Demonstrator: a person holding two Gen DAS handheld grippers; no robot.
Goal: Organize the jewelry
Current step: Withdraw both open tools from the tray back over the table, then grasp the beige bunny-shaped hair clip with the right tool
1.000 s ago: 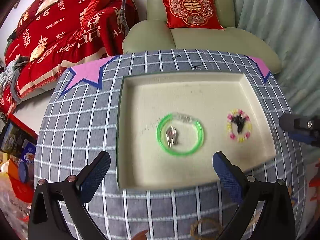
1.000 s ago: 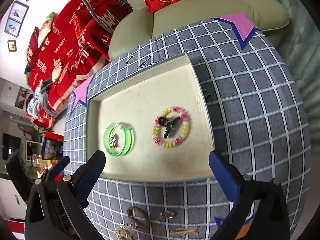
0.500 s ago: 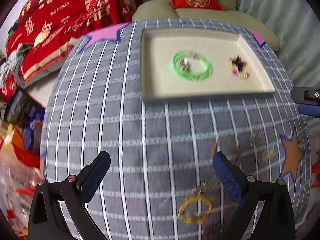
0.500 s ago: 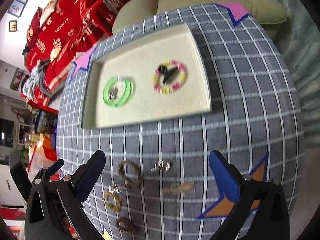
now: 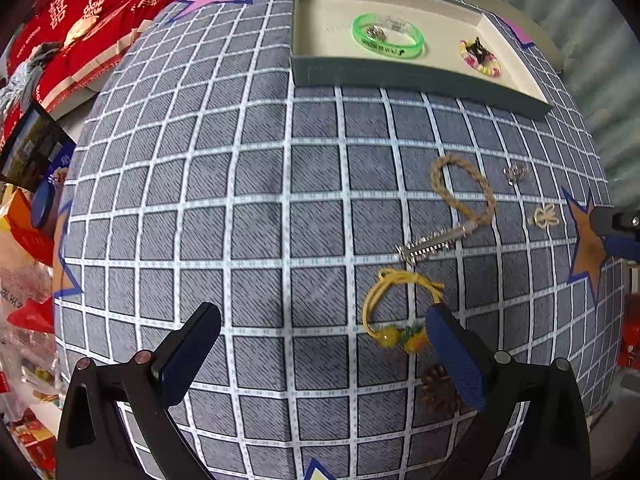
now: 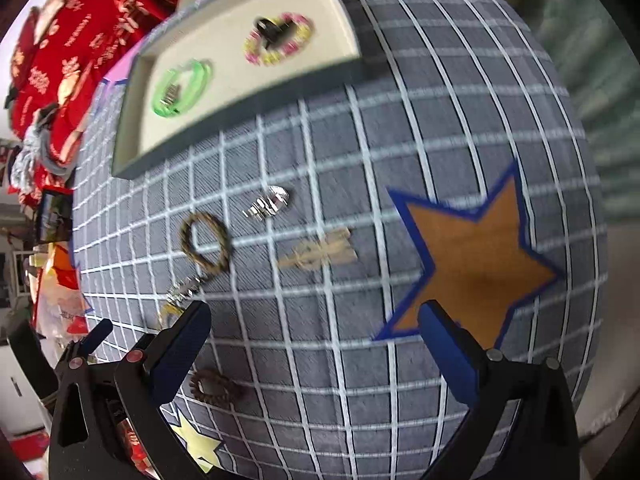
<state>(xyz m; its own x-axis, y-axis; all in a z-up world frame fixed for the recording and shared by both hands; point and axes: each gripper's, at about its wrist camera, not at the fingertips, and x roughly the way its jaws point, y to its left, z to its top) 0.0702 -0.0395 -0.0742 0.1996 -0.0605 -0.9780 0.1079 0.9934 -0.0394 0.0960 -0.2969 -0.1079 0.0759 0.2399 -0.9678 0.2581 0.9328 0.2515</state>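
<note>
Both claws hang released and empty over the checked table [image 5: 256, 184]. The left claw [image 5: 320, 356] is near a yellow cord bracelet [image 5: 394, 308]; the tray [image 5: 400, 74] sits at the far edge. Its raised wall could snag a carried piece. Loose items crowd together; bare cloth lies leftward
</note>
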